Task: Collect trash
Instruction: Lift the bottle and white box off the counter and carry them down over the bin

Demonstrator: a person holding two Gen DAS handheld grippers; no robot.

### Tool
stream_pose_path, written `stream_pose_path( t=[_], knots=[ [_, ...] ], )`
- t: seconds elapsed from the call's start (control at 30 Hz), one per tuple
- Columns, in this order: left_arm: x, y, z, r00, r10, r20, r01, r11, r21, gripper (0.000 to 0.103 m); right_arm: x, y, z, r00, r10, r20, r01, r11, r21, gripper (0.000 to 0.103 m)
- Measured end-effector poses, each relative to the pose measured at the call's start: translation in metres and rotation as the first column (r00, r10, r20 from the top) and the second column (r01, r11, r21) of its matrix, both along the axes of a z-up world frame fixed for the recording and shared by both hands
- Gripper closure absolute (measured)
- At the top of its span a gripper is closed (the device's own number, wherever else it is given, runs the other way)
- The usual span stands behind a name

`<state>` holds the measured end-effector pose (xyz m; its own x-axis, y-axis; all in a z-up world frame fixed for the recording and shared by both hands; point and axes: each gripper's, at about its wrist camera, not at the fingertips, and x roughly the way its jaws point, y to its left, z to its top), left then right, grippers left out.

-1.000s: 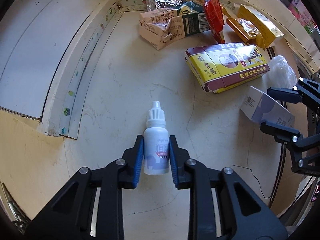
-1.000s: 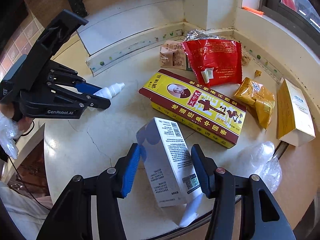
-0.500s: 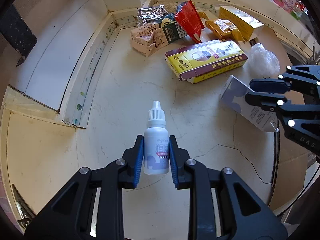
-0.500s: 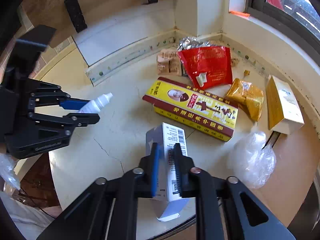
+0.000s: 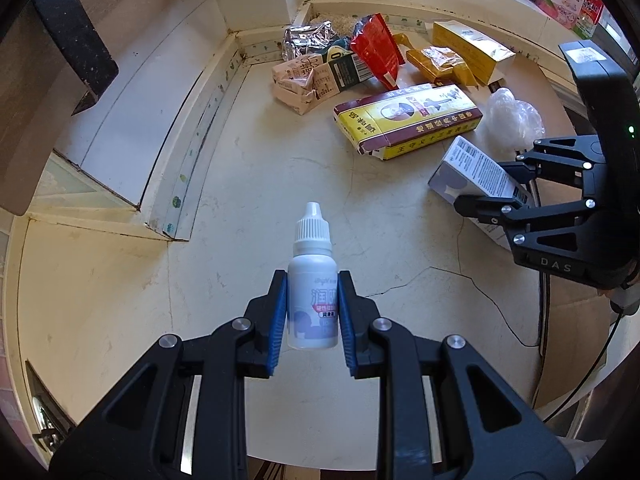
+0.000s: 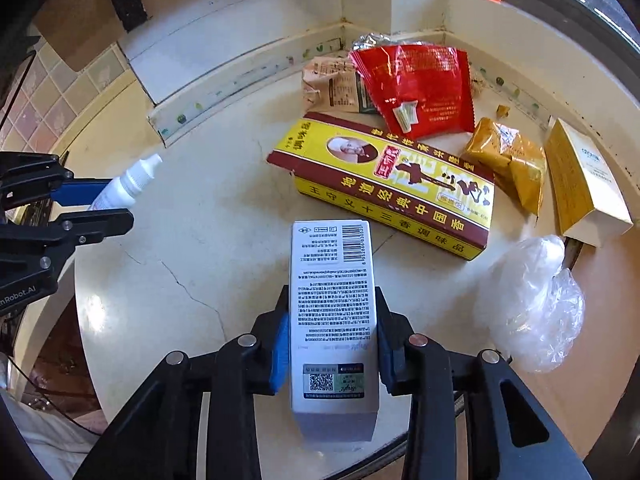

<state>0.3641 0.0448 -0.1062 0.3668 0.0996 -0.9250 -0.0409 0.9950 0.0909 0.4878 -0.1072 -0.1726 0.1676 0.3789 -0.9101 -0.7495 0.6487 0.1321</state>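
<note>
Trash: dropper bottle (image 5: 312, 300) clamped in left jaws, white carton (image 6: 334, 320) between opening, seemingly touching right jaws.

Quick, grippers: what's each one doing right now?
Left gripper: shut on the small white dropper bottle.
Right gripper: jaws opening slightly, pads against the white box between them.

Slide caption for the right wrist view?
Right gripper, jaws opening, around small white carton; left gripper holds dropper bottle.
</note>
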Motion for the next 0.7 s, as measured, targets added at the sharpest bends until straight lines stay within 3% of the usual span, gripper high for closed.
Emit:
stream_pose_path(
  t=[0.33, 0.7],
  knots=[
    [-0.029, -0.007, 0.017, 0.998, -0.040, 0.045, 0.041, 0.999, -0.010, 0.082, -0.047, 0.008, 0.039, 0.998, -0.037, 0.043, 0.034, 0.998, 0.058, 0.069],
    [-0.120, 0.002, 0.044, 0.990, -0.081, 0.118, 0.094, 0.990, -0.104, 0.082, -0.154, 0.007, 0.084, 0.974, -0.214, 0.069, 0.210, 0.976, 0.061, 0.069]
  ],
)
